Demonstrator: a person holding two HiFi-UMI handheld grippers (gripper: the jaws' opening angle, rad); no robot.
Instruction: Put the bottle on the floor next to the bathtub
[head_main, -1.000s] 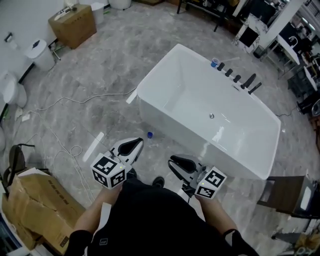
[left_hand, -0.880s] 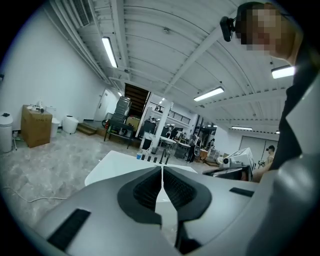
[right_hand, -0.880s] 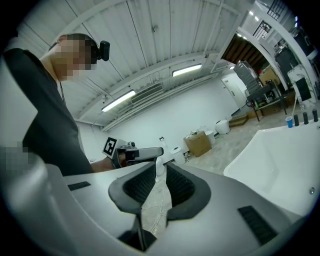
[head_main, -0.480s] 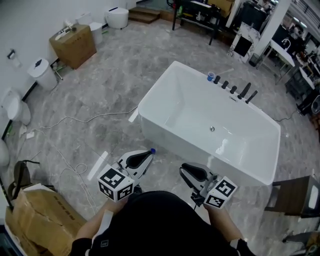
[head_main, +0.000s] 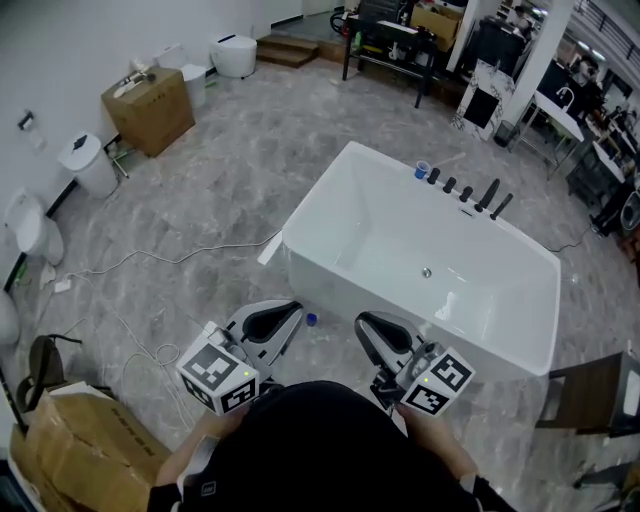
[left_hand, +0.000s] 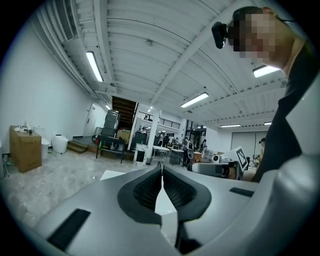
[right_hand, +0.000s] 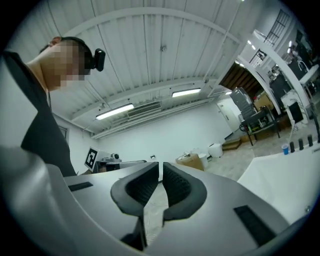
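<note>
Marbled floor carries a bottle just beside the bathtub.

Bright, even; ceiling strip lights, soft glare on bathtub, edges bent (fisheye, gripper views).

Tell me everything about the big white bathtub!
The bathtub is white, shiny and box-shaped, standing alone on the grey marbled floor. It looks empty, with a small round drain in the bottom. Dark taps and a blue cup line its far rim. A tiny blue-capped bottle sits by its near wall.
</note>
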